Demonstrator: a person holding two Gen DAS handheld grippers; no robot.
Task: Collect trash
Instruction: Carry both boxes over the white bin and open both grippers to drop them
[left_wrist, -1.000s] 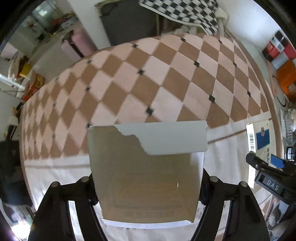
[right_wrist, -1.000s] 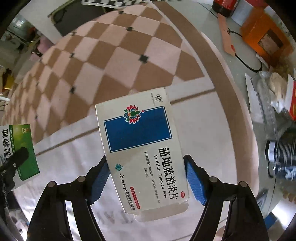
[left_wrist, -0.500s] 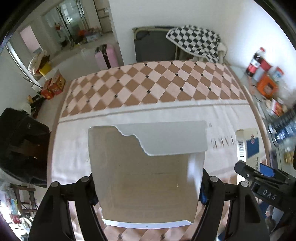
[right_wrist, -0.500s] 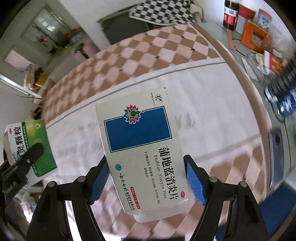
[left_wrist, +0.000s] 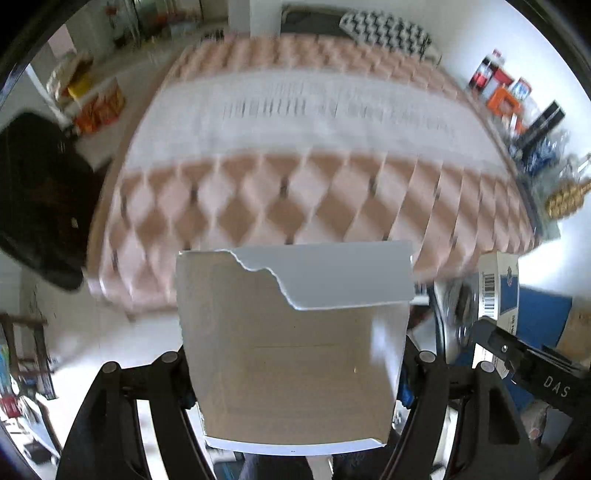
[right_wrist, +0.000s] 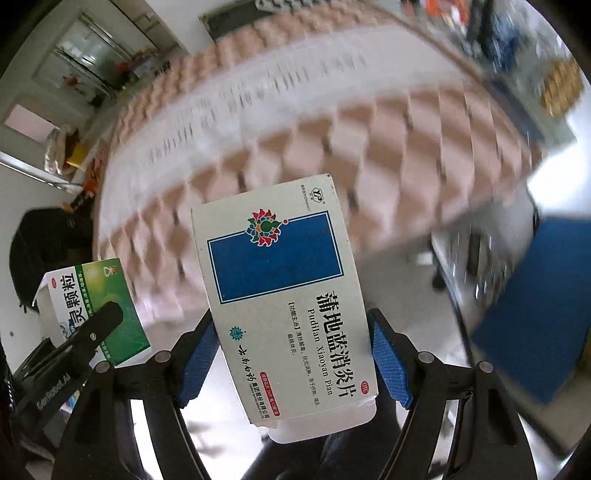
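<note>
My left gripper (left_wrist: 295, 373) is shut on an open, torn carton (left_wrist: 291, 354); I look into its brown inside. In the right wrist view the same carton shows its green printed face (right_wrist: 99, 314) at the left, with the left gripper's finger across it. My right gripper (right_wrist: 291, 354) is shut on a white and blue medicine box (right_wrist: 284, 295) with Chinese print. That box also shows at the right of the left wrist view (left_wrist: 498, 291). Both boxes are held in the air, off the near edge of the checked table (left_wrist: 295, 206).
The table carries a pink and brown checked cloth with a white band (left_wrist: 314, 122). Bottles, boxes and packets crowd its right end (left_wrist: 517, 110). A black chair (left_wrist: 40, 199) stands at the left. A blue object (right_wrist: 528, 306) lies low at the right.
Both grippers have pulled back and up from the table with their boxes still held. The table has dropped away and now sits farther off. The view is blurred by motion.
</note>
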